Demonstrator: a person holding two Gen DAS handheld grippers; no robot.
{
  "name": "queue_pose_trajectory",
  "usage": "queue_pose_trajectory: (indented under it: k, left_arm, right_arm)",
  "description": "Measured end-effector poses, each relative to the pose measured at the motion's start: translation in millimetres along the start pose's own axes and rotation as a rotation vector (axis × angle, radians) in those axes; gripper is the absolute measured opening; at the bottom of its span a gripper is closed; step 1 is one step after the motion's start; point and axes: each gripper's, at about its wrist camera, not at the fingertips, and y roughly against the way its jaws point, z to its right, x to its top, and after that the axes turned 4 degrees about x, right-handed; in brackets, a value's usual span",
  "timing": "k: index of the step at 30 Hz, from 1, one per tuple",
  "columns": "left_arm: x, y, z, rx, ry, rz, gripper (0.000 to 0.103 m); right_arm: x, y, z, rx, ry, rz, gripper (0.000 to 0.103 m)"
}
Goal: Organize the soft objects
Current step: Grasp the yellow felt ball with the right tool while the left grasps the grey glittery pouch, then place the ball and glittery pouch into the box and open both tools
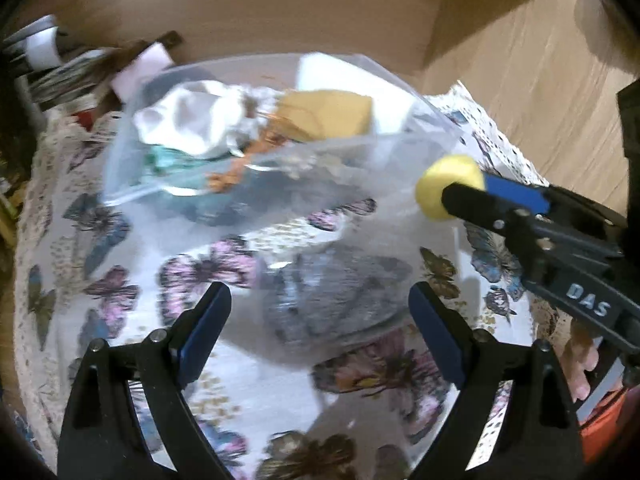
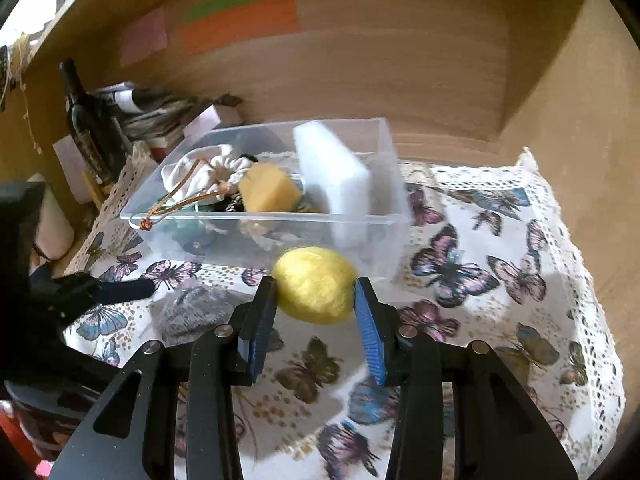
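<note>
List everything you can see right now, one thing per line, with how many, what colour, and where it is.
yellow pom-pom ball: one, yellow, between the right gripper's pads
grey fuzzy object: one, grey, on the tablecloth in front of the bin
plastic bin: one, clear, at the back of the table
white foam block: one, white, upright at the bin's right end
yellow sponge: one, yellow, in the bin
drawstring pouch: one, white, in the bin's left part
tablecloth: one, white with butterflies, over the table
dark bottle: one, left of the bin
left gripper: open, above the grey fuzzy object
right gripper: shut on the ball
</note>
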Motion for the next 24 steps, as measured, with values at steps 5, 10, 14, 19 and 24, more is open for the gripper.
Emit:
queue_pose_trajectory:
  k: [5, 10, 14, 19, 24]
  left_arm:
    - [3, -17, 16, -0.061, -0.014, -0.056, 0.091]
    - [2, -29, 15, -0.046, 0.015, -0.069, 0.066]
    - [1, -27, 9, -0.05, 0.033, -0.059, 0.054]
    - [-5, -15, 6, -0.047, 0.031, -0.032, 0.038]
    - [-10, 13, 2, -0.045, 0.021, 0.027, 0.038]
  right_arm:
    - [-5, 9, 6, 0.012, -0.018, 0.018, 0.036]
    - [-8, 14, 4, 0.024, -0.014, 0.031, 0.037]
    - [-7, 16, 1, 0.035, -0.013, 0.041, 0.037]
    - [-8, 16, -2, 0.034, -0.006, 0.042, 0.037]
    - [-5, 17, -8, 0.04, -0.004, 0.051, 0.037]
